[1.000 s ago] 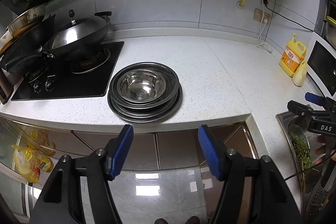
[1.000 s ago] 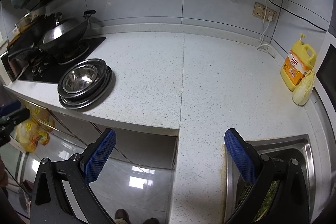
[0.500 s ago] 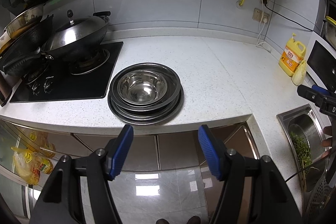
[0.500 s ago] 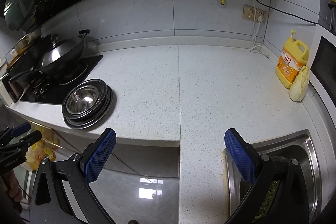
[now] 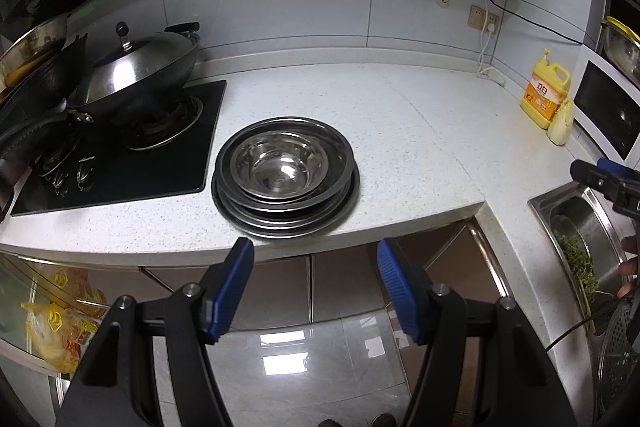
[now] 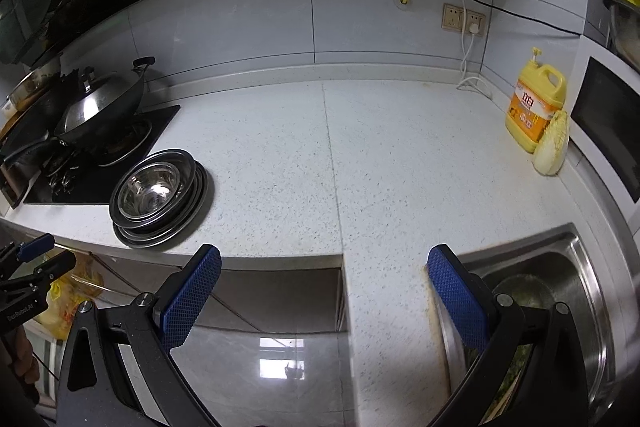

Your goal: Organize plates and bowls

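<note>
Silver steel, white speckle, blue and yellow accents

The stack of plates and bowls at frame centre is shiny silver steel with dark rims, on a white tabletop flecked with fine dark specks. Both the left tongs and the right tongs carry blue cross-hatched pads on black arms. At left, the cooktop is glossy black. At right, the detergent jug is yellow with an orange label, beside a pale yellow-green cabbage. The wall tiles are light grey.

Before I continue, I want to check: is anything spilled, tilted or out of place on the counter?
Nothing is spilled. The stack of steel plates and bowls sits slightly uneven, close to the counter front edge. Both grippers hang open, holding nothing.
</note>
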### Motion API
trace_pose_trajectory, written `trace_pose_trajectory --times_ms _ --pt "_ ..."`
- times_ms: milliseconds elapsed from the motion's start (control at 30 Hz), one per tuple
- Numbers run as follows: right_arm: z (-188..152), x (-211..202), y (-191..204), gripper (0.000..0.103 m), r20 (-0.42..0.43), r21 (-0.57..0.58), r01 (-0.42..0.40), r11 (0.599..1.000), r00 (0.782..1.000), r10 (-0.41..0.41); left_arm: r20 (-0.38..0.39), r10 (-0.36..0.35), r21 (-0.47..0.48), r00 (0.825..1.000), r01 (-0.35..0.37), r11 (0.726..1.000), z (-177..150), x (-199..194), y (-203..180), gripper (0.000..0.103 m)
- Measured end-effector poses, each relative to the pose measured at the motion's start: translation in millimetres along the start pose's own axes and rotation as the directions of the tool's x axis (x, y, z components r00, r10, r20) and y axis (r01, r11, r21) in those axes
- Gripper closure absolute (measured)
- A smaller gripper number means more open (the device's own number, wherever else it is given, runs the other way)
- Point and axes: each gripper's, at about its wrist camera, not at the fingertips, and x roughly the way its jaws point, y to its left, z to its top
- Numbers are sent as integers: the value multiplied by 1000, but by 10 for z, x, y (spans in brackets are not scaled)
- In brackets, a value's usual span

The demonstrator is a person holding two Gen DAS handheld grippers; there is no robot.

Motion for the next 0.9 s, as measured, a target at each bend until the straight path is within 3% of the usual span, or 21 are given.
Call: trace_pose_trajectory --times_ms 900 --pt "-89 -182 110 1 24 -103 -35 994 999 37 29 77 -67 997 -75 995 -221 -436 -59 40"
